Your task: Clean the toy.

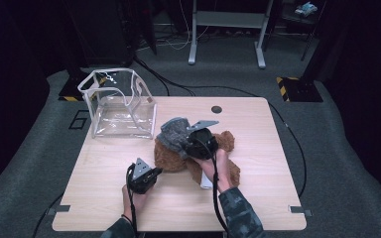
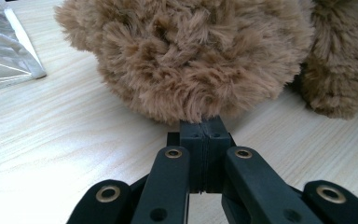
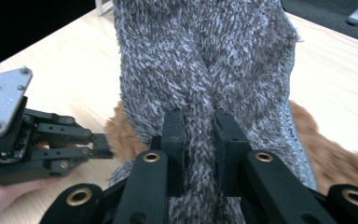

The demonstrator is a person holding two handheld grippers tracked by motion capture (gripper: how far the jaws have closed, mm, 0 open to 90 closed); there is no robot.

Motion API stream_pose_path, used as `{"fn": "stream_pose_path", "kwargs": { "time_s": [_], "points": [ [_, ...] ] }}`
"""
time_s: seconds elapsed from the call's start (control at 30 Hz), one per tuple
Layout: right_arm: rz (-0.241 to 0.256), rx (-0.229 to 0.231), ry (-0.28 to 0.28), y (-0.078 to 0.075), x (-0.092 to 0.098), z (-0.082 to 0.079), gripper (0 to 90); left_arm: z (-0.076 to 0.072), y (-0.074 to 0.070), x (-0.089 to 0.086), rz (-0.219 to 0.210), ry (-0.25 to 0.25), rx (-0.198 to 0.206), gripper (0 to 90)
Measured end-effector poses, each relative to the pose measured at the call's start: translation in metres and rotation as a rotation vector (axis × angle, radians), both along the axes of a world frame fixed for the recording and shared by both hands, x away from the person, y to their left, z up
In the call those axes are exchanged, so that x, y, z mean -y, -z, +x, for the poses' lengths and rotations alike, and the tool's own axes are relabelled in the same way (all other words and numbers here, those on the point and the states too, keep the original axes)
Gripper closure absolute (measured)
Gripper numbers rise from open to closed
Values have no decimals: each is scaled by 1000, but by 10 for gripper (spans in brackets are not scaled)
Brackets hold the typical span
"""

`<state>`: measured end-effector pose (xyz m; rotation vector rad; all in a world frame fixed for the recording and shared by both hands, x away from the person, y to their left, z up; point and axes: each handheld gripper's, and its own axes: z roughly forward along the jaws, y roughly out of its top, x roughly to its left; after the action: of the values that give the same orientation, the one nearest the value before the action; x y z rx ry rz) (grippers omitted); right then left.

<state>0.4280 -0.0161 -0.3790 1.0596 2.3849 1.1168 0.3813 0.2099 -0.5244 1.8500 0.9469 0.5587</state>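
Resting on a pale wooden table (image 1: 104, 168) over grey carpet (image 1: 337, 148), the brown plush toy (image 1: 178, 156) lies beside a clear bag (image 1: 116, 101). The left gripper (image 2: 204, 135) pinches its fur; the right gripper (image 3: 199, 135) clamps grey fleece cloth (image 3: 205, 60) above it.

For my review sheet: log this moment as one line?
left gripper: shut at brown plush toy | right gripper: shut on grey fuzzy cloth | clear bag: upright, open, apart
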Motion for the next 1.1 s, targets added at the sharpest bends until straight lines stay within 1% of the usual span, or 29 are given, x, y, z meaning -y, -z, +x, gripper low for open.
{"fn": "stream_pose_path", "kwargs": {
  "time_s": [0.07, 0.13, 0.17, 0.2, 0.3, 0.33, 0.4, 0.47, 0.5, 0.53, 0.57, 0.6, 0.63, 0.67, 0.7, 0.73, 0.87, 0.9, 0.97, 1.0, 1.03, 1.1],
  "points": [
    [-9, 3, -22, 5, -10, 2, 768, 0, 0, 0, 2, 1, 0, 897],
    [-34, -12, -12, 11, -19, 3, 768, 0, 0, 0, 5, -1, 4, 897],
    [-46, -30, -3, 14, -22, 3, 768, 0, -1, 0, 16, 6, 0, 897],
    [-68, -21, -1, 19, -24, 7, 768, 0, 0, 0, 3, -3, 3, 897],
    [-68, -32, 11, 22, -22, 7, 768, 0, 0, 0, 2, -3, 1, 897],
    [-82, -21, 18, 25, -19, 9, 768, 0, 0, 0, 2, -3, 2, 897],
    [-83, -19, 18, 26, -18, 10, 768, 0, 0, -1, 1, -2, 5, 897],
    [-107, -4, 38, 26, -15, 9, 768, -1, -1, -1, 6, 2, -1, 897],
    [-114, -10, 44, 26, -13, 8, 768, -1, 0, -1, 7, -3, 10, 897],
    [-135, 1, 55, 27, -5, 10, 768, -1, 0, -1, 7, -3, 10, 897],
    [-135, 1, 55, 27, -5, 10, 768, -1, 0, -1, 9, -4, 12, 897],
    [-118, -15, 95, 28, 5, 10, 769, -1, -1, -1, 9, 1, 4, 898],
    [-118, -15, 95, 28, 5, 10, 769, -1, -1, -1, 9, 1, 4, 897],
    [-114, -10, 107, 27, 14, 11, 769, -1, -1, -1, 8, 1, 3, 897],
    [-114, -10, 107, 27, 14, 11, 769, -1, -1, -1, 8, 1, 3, 897],
    [-119, -6, 117, 27, 19, 11, 769, -1, -1, 0, 7, 1, 3, 897],
    [-112, -14, 169, 25, 43, 11, 769, -1, -1, -1, 12, 2, 3, 897],
    [-112, -14, 169, 25, 43, 11, 769, -1, -1, -1, 12, 2, 3, 897],
    [-106, -15, 189, 25, 53, 11, 769, -1, -1, 0, 13, 0, 5, 897],
    [-103, -23, 210, 25, 61, 11, 768, -1, 0, 0, 12, 0, 5, 897],
    [-103, -23, 210, 25, 61, 11, 768, -1, -1, 0, 12, 1, 5, 897],
    [-95, -26, 231, 27, 71, 12, 768, -1, -1, 0, 13, 3, 5, 897]
  ]
}}
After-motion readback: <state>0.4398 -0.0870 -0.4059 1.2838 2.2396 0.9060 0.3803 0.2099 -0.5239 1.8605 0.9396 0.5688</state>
